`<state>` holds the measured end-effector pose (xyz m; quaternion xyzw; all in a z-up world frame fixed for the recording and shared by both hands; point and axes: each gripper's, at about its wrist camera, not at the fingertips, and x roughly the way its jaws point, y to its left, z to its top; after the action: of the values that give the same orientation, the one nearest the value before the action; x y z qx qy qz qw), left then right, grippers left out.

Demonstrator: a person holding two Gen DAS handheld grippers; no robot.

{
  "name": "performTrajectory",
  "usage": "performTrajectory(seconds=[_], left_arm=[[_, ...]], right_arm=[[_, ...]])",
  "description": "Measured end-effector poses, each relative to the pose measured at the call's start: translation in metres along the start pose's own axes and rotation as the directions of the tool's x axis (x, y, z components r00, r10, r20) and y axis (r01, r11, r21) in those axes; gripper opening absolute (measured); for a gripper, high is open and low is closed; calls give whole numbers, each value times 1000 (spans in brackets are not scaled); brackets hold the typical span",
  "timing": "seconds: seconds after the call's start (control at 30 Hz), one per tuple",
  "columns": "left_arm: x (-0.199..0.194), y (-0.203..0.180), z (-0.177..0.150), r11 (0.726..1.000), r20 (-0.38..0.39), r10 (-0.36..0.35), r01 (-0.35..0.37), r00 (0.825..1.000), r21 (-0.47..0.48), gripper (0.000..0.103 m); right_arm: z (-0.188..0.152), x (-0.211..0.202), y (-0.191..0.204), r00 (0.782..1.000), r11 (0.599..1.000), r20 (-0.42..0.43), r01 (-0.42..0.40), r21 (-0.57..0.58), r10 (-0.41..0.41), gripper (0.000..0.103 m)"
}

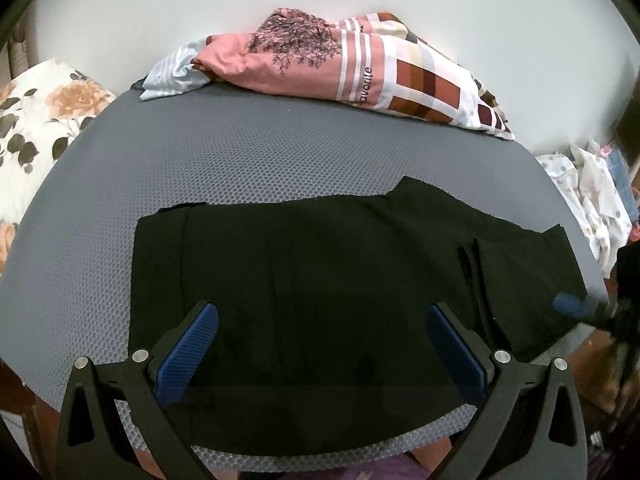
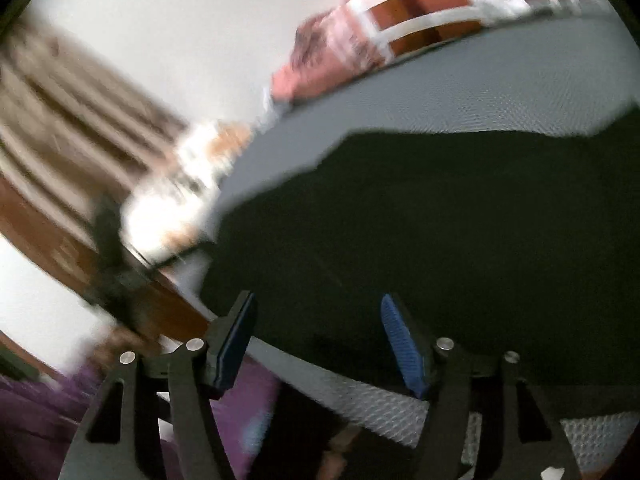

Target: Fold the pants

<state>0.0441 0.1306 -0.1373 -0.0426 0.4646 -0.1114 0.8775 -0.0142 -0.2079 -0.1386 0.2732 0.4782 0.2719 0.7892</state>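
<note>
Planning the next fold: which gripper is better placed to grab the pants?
Left, probably. The left gripper sits open and steady over the black pants, squarely framed. The right gripper is open at the pants' edge, its view motion-blurred.

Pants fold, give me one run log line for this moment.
pants: flat on grey mat | left gripper: open, empty | right gripper: open, empty | right view: blurred

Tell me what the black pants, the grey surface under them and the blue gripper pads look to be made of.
Black pants: matte woven or knit cloth, probably; it lies limp and flat with soft creases and no sheen.
Grey surface: looks like a foam or rubbery mat, with a regular honeycomb emboss and a dull finish.
Blue pads: likely moulded rubber or plastic, with a fine knurled grid texture.
</note>
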Motion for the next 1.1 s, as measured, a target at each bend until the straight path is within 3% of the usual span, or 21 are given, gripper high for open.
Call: performTrajectory(seconds=[0.07,0.17,0.3,0.37,0.47,0.57,0.7,0.87,0.9,1.03,1.1], left_arm=[[1,-1,0,1000,-4,-4,4,1000,1,102],[1,-4,0,1000,-5,-14,14,1000,14,102],[2,-11,-1,998,-15,-34,35,999,42,102],[3,-15,-2,997,-23,-47,49,999,56,102],[2,-23,-4,990,-37,-122,125,992,72,102],[-3,-40,-5,965,-58,-243,248,968,87,102],[-10,-80,-7,905,-110,-371,386,922,180,102],[3,-138,-7,842,-190,-403,444,895,306,101],[8,-146,-7,833,-207,-415,462,886,305,95],[39,-160,-1,833,-287,-421,492,861,252,40],[53,-161,1,838,-322,-426,503,845,210,37]], right_arm=[[13,-28,-24,995,993,87,-49,105,39,64],[24,-65,-54,983,987,176,22,161,-51,61],[23,-75,-62,976,984,163,121,134,-142,50],[17,-71,-62,976,982,152,137,127,-155,50],[7,-51,-63,983,984,103,144,107,-155,50],[0,-35,-62,979,978,36,198,62,-201,50],[2,-51,-61,992,992,92,78,98,-87,49],[1,-65,-68,990,989,117,58,133,-74,49],[-2,-67,-72,990,988,122,56,146,-74,49],[-6,-72,-79,988,984,143,39,175,-64,49],[-6,-74,-80,987,984,150,30,177,-57,49]])
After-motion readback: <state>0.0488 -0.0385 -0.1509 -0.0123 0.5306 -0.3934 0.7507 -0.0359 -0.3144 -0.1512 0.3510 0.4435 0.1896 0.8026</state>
